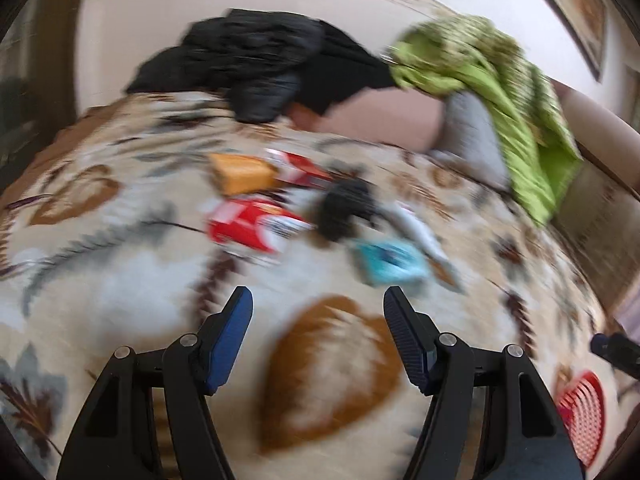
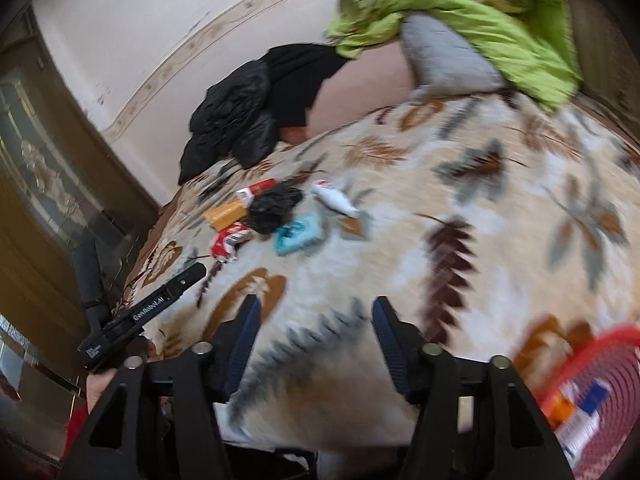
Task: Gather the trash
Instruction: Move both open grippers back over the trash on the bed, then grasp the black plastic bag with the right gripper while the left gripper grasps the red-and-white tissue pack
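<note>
Hovering over a leaf-patterned bedspread [image 1: 120, 280]: left gripper [image 1: 318, 300], fingers spread wide, nothing between them; right gripper [image 2: 316, 312], likewise released and empty. Both views blurred, details soft. Clustered mid-bed, ahead of both grippers and well apart from them: orange box [image 1: 242, 174], red-and-white carton [image 1: 248, 226], second red-and-white pack [image 1: 300, 168] behind it, crumpled black bag [image 1: 346, 208], teal packet [image 1: 390, 266], white tube-like wrapper [image 2: 334, 200]. Items touching or just beside one another, probably heaped as one pile of trash awaiting pickup. Red mesh basket [image 2: 600, 384] at near right edge of bed, already containing some printed packaging, presumably kept close as collection bin. Black jacket [image 1: 256, 56], green quilt [image 1: 492, 68] and grey pillow [image 1: 472, 132] along far edge. Fingers apparently held apart in readiness for next grab; task judged partly done.
</note>
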{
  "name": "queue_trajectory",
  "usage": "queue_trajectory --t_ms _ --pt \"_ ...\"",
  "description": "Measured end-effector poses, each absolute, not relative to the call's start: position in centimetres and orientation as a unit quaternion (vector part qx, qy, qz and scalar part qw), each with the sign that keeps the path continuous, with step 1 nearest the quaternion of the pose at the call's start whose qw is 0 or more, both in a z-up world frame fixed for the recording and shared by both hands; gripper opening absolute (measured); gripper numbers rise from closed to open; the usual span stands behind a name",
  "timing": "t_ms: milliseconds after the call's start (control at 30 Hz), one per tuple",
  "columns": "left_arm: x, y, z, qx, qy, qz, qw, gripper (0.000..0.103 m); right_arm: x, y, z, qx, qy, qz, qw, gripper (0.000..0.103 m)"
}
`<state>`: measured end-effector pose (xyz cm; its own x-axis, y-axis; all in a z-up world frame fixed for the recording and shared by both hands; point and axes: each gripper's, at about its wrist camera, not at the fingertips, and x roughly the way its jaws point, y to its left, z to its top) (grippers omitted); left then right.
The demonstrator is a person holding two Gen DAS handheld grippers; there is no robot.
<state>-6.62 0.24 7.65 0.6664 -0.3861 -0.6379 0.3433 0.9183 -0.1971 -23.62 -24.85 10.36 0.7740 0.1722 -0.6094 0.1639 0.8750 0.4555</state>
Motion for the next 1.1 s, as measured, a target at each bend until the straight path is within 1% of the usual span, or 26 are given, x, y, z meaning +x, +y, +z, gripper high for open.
queue_trajectory --t_ms 100,267,400,533,600,700,767,867,1100 --pt "-4.1 2.4 6.9 -0.046 0.367 -0.166 0.914 0.067 -18.4 -23.3 10.7 0.247 0.341 0.021 0.907 0.074" --pt "-1.5 4.2 6.0 -0.067 0.379 -0.151 0.911 0.067 -9.0 -21.2 9.9 0.244 0.358 0.033 0.900 0.075" --pt "-0.1 4.6 5.6 -0.080 0.389 -0.149 0.906 0.067 -2.0 -20.7 7.7 0.273 0.378 0.019 0.884 0.075" --pt "0.7 5.5 4.9 -0.108 0.402 -0.141 0.898 0.067 2.8 -21.0 4.7 0.311 0.408 -0.013 0.858 0.073" --pt "1.0 5.7 4.7 -0.117 0.406 -0.137 0.896 0.067 4.3 -21.2 3.4 0.314 0.419 -0.026 0.852 0.067" --pt "1.4 5.5 4.6 -0.121 0.407 -0.137 0.895 0.068 5.2 -21.5 2.5 0.332 0.412 0.004 0.849 0.049" --pt "1.8 5.2 4.6 -0.118 0.405 -0.140 0.896 0.072 5.0 -21.3 3.0 0.325 0.406 0.013 0.854 0.027" --pt "2.5 4.5 4.5 -0.115 0.405 -0.144 0.896 0.073 3.4 -21.1 4.3 0.320 0.387 0.028 0.864 0.023" --pt "5.7 3.6 2.5 -0.147 0.441 -0.151 0.872 0.074 -3.6 -21.8 6.6 0.345 0.344 0.065 0.871 0.022"
